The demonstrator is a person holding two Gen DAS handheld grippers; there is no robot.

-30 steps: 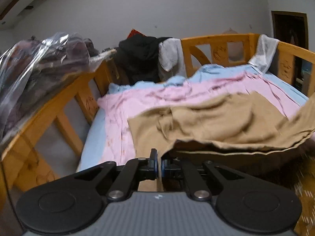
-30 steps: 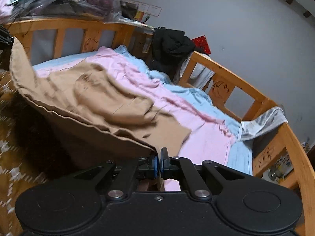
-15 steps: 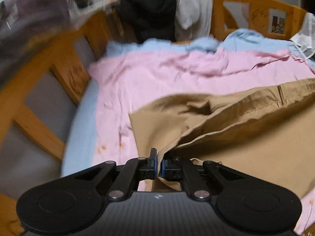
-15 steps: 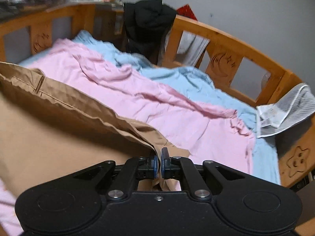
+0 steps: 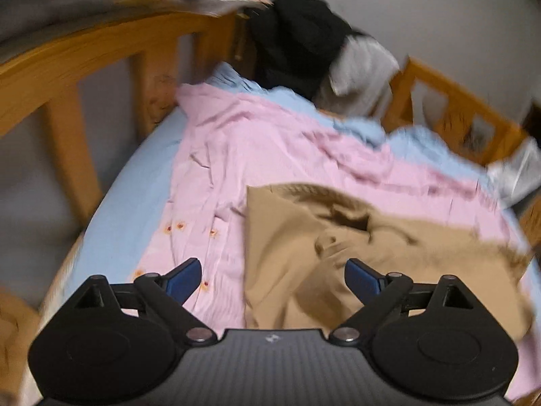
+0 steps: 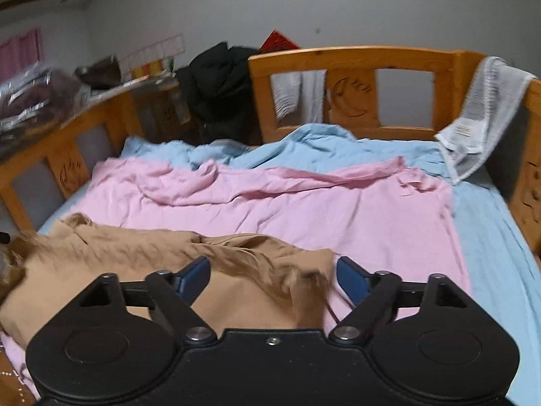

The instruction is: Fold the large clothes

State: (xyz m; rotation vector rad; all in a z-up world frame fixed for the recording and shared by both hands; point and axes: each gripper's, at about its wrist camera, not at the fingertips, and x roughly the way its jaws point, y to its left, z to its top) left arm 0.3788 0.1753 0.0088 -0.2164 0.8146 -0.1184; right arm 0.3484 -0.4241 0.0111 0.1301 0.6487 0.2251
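Note:
A tan garment (image 5: 338, 253) lies folded over on the pink sheet (image 5: 236, 155) of the bed. In the left wrist view its left edge sits below and between the spread fingers of my left gripper (image 5: 273, 275), whose jaws are opening and press on nothing. The right wrist view shows the same tan garment (image 6: 135, 270) with its right corner under my right gripper (image 6: 273, 275). Its jaws are opening too, and the cloth lies loose between them. Both views are blurred by motion.
A wooden bed frame (image 6: 351, 57) rails in the bed on three sides. Black clothes (image 6: 219, 81) hang at the far corner and a white mesh cloth (image 6: 480, 108) over the right rail. Bagged items (image 6: 30, 101) sit on the left. A blue sheet (image 6: 490, 253) lies under the pink one.
Both grippers were shut on the tan garment's raised edge, carried it forward and down over itself, then opened and let go. The garment now lies flat on the pink sheet.

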